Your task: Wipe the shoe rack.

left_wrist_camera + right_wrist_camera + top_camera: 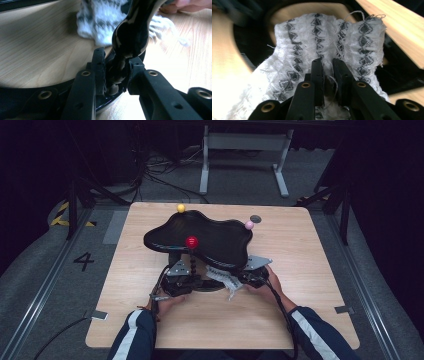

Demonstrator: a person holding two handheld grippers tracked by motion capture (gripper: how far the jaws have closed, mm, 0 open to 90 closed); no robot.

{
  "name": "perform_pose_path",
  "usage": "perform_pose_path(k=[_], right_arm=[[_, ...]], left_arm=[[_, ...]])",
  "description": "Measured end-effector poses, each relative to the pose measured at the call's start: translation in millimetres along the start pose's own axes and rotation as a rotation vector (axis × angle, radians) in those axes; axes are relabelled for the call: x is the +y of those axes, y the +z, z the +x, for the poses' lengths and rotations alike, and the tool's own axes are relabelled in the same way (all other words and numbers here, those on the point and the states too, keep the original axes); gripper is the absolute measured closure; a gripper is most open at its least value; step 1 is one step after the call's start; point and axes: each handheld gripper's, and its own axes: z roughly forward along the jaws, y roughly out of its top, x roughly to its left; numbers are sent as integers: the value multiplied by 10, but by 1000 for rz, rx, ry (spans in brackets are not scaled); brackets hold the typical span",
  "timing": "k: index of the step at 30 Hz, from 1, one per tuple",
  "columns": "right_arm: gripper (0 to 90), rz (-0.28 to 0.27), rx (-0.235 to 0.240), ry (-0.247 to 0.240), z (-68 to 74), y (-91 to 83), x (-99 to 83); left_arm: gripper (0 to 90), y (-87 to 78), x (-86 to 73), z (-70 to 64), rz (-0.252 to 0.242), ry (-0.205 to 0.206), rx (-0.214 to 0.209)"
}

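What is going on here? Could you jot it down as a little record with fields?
Setting: wooden table, dark room
Main thing: black wavy-edged tray on a stand
Stems: beaded black stem with a red ball; a yellow ball and a pink ball at the tray's far rim
Left tool: shut on the stem near its foot
Right tool: shut on a white cloth with black patterned stripes
Cloth's place: under the tray's near edge, by the stand's base
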Motion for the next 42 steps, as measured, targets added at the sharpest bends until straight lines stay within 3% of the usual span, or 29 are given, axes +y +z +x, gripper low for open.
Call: perform_pose_path(k=[5, 8, 10, 14, 17, 20, 21, 25, 32, 35, 37, 40, 42], right_arm=[[797, 5, 2, -38, 145, 19, 51], [788, 5, -14, -43, 142, 30, 54], [788, 2, -45, -36, 99, 32, 35], [788, 14, -162, 10, -90, 10, -37], [789, 18, -175, 18, -128, -8, -51], [795, 29, -169, 13, -92, -11, -31], [794, 34, -141, -18, -21, -10, -6], [797, 30, -110, -70, 168, 13, 47], [795, 13, -84, -75, 280, 31, 69], [792, 11, -88, -77, 258, 30, 61], [792, 22, -130, -86, 177, 24, 35], [791, 30, -166, -67, 99, 6, 8], [789, 41, -206, -28, -34, -23, -33]], left_arm=[[739, 6, -3, -5, -8, 0, 4], [737, 8, -2, -8, -11, 4, 2], [736, 8, -2, -10, -11, 4, 3], [734, 3, 3, -7, -4, 11, 3], [734, -1, 0, -14, 2, 4, 4], [733, -7, 3, -16, 10, 1, 6], [729, -5, 2, -20, 8, 1, 9], [730, -11, 5, -18, 15, 2, 9], [713, -5, 6, -13, 9, 11, 2], [716, -5, 6, -13, 9, 11, 4], [716, -5, 6, -14, 9, 11, 5], [712, 8, 0, -17, -8, 7, 4], [712, 8, 0, -18, -7, 8, 4]])
